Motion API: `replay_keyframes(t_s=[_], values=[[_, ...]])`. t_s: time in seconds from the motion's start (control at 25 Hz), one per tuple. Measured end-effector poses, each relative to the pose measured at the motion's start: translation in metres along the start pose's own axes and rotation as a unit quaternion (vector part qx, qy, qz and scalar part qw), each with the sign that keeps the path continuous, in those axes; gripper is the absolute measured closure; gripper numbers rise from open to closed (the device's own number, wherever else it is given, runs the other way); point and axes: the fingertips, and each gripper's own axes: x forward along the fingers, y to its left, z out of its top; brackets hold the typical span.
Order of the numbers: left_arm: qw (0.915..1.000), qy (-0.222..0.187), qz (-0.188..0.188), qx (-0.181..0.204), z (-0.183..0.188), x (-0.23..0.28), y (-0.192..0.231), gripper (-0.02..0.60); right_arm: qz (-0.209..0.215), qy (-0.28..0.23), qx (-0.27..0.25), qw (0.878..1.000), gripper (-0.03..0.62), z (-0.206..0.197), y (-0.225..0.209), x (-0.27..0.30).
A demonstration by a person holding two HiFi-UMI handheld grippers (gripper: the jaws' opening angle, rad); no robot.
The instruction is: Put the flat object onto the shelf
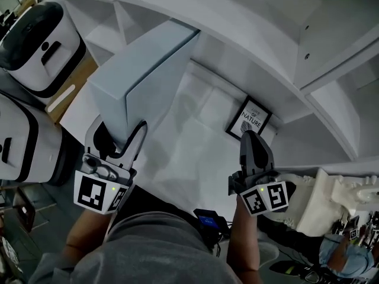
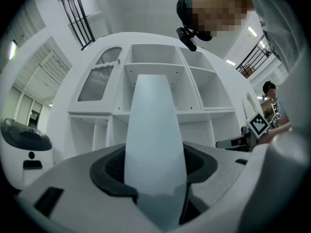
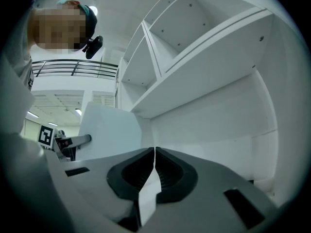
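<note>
Pale-blue flat object (image 1: 148, 64) gripped upright by my left gripper (image 1: 118, 138); my right gripper (image 1: 251, 136) closed, empty — I should hold it vertical, entering the shelf (image 1: 237, 22) edge-first

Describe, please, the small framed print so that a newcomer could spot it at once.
Find the white shelf unit and its wide lower bay. At its back, just past the right gripper, stands a black-framed print, the only lettered thing there.

The shelf's (image 1: 195, 158) front and middle lie open; a framed print (image 1: 249, 119) leans at its back edge, under an overhanging upper board (image 1: 249, 34).
</note>
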Motion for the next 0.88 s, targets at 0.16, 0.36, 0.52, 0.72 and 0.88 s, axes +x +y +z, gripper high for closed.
replay_keyframes(t_s=[0.16, 0.36, 0.52, 0.72, 0.88], values=[[0.9999, 0.001, 0.007, 0.012, 0.004, 0.003, -0.009, 0.310, 0.012, -0.004, 0.012, 1.000, 0.563, -0.003, -0.011, 0.003], [0.9998, 0.000, 0.003, 0.019, 0.011, 0.000, -0.015, 0.310, 0.017, -0.007, 0.017, 1.000, 0.564, -0.002, -0.011, 0.003], [0.9998, 0.000, -0.011, 0.019, 0.015, -0.001, -0.015, 0.310, 0.010, -0.013, 0.014, 1.000, 0.564, 0.004, -0.011, 0.000], [0.9994, 0.000, -0.028, 0.022, 0.017, -0.009, -0.015, 0.310, -0.001, -0.020, 0.006, 1.000, 0.563, 0.012, -0.006, -0.002], [0.9988, -0.007, -0.033, 0.036, 0.018, -0.021, -0.009, 0.310, -0.002, -0.027, 0.000, 1.000, 0.563, 0.017, 0.003, 0.000]])
